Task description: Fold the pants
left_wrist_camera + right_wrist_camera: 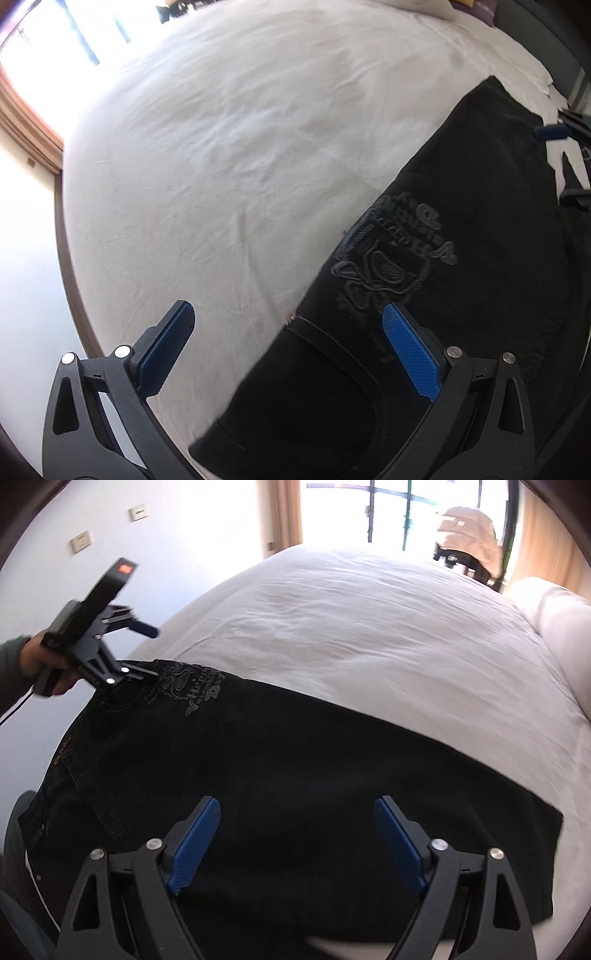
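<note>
Black pants [295,760] with grey embroidery lie flat on a white bed [351,627], waist to the left, hem to the right. In the left wrist view the pants [461,258] fill the right side. My left gripper [288,314] is open over the waist-end edge, holding nothing; it also shows in the right wrist view [147,653] at the far left by the embroidery. My right gripper [295,808] is open above the middle of the pants, holding nothing. Its blue finger [550,132] shows at the right edge of the left wrist view.
The white sheet [240,147] stretches beyond the pants. A bright window [388,513] and curtains stand behind the bed, with a chair draped in tan cloth [469,535]. A pillow [557,616] lies at right. A white wall with switches [81,541] is at left.
</note>
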Tool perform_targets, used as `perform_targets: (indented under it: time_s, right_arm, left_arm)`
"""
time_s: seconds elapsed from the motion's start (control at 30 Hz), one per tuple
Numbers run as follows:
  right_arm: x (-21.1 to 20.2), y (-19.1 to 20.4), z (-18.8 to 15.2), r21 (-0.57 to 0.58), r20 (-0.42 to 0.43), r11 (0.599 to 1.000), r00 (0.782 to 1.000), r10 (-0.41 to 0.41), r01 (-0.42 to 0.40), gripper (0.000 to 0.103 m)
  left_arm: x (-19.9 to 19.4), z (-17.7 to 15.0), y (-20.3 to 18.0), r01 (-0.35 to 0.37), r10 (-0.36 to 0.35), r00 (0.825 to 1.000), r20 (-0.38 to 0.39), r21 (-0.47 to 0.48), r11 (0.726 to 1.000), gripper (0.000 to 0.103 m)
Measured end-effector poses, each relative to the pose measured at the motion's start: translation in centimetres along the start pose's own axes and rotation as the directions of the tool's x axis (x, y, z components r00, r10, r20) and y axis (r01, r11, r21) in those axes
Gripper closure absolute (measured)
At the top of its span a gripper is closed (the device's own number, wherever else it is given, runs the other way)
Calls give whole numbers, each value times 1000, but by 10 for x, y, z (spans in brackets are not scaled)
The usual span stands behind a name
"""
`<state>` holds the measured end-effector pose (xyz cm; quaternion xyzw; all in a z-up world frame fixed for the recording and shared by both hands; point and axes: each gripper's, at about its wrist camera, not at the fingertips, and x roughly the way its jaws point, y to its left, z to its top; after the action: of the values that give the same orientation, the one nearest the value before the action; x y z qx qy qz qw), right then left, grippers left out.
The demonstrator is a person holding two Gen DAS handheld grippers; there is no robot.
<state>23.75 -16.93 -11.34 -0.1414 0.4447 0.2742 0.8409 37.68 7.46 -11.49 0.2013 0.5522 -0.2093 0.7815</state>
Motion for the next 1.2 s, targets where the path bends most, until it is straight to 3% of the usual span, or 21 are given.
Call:
perform_targets:
  time_s: [0.17,0.2,0.23,0.27,0.33,0.43,0.67,0.83,1.0,1.1,1.2]
  right_arm:
    - [20,-10,20,-52,-27,998,999,33,-34,30]
    - [23,-11,25,-60,-27,997,999,37,-38,33]
    - [28,-12,32,-71,-29,996,999,42,-44,34]
    - [30,-13,36,-79,-31,996,998,46,-49,36]
    - [38,-12,48,-108,-39,993,998,45,-49,39]
    - [52,-5,65,-160,-68,985,996,55,-66,43]
    - [71,24,89,-337,-126,935,989,74,-113,48]
    - [88,34,95,-381,-179,916,982,64,-129,50]
    - [103,35,96,-394,-241,909,970,40,-135,78]
    - [104,33,99,-373,-244,917,969,49,-141,89]
    - [99,36,99,-361,-229,924,972,45,-128,93]
  left_arm:
    - [18,-2,-4,68,-67,996,-57,21,997,30]
    - [18,-3,-5,77,-76,996,-53,20,997,41]
    - [17,-3,-6,89,-88,995,-45,20,996,65]
    - [14,-4,-8,103,-103,994,-34,15,995,79]
    - [7,-6,-13,84,-84,996,-12,24,996,92]
    - [-12,-16,-30,18,-22,998,59,60,998,93]
    - [-50,-39,-66,-88,64,977,203,114,990,93]
    - [-70,-56,-73,-95,66,969,236,114,989,93]
    - [-76,-61,-73,-91,60,969,242,120,989,93]
    - [-76,-63,-75,-89,58,968,244,117,989,93]
    - [-79,-65,-76,-86,59,966,250,101,991,93]
